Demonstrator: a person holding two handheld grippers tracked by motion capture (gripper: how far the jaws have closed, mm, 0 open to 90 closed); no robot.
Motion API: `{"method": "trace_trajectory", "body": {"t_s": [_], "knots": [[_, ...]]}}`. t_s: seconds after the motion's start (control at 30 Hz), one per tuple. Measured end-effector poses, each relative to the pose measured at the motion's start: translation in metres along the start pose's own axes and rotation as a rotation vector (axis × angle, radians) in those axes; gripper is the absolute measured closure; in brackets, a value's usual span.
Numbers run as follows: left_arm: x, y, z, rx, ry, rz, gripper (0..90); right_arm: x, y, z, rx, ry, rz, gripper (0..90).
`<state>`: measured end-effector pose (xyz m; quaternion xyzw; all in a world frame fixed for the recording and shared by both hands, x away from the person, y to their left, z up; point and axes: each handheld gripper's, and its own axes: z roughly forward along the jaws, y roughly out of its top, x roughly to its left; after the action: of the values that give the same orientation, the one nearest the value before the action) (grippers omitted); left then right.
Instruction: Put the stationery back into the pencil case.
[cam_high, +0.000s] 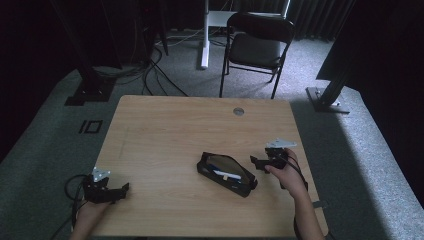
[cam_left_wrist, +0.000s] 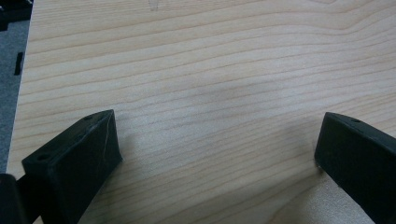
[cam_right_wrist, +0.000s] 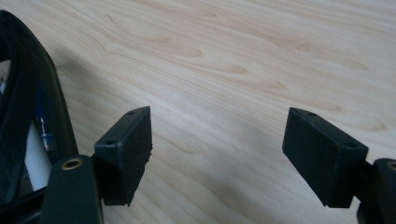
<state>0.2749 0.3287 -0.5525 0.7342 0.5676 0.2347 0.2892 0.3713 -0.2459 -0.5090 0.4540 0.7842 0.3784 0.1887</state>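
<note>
A black pencil case (cam_high: 226, 173) lies open on the wooden table (cam_high: 165, 130), right of centre, with a white item and pens inside. Just to its right, held low over the table in a hand, my right gripper (cam_high: 256, 163) points toward the case. In the right gripper view its jaws stand wide apart over bare wood, my right gripper (cam_right_wrist: 217, 156) open, and the case's black rim (cam_right_wrist: 44, 93) is at the left edge. At the table's near left corner my left gripper (cam_high: 122, 190) rests open. In its own view, my left gripper (cam_left_wrist: 217, 149) has only wood grain between its jaws.
A small round metal disc (cam_high: 238, 111) sits near the table's far edge. Beyond the table stand a black folding chair (cam_high: 257, 42) and a white desk leg (cam_high: 204, 35). Cables (cam_high: 150, 75) run over the grey carpet, and black stands flank both sides.
</note>
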Motion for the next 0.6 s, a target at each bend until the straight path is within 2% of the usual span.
{"method": "trace_trajectory", "body": {"t_s": [0.27, 0.47, 0.6], "knots": [[0.000, 0.000, 0.000, 0.000, 0.000, 0.000, 0.3, -0.005, -0.015, -0.006, 0.003, -0.045, 0.021, 23.7], [0.000, 0.000, 0.000, 0.000, 0.000, 0.000, 0.3, -0.008, -0.025, -0.011, 0.010, -0.088, 0.029, 18.3], [0.000, 0.000, 0.000, 0.000, 0.000, 0.000, 0.3, -0.011, -0.032, -0.016, -0.002, -0.104, 0.056, 18.1]]}}
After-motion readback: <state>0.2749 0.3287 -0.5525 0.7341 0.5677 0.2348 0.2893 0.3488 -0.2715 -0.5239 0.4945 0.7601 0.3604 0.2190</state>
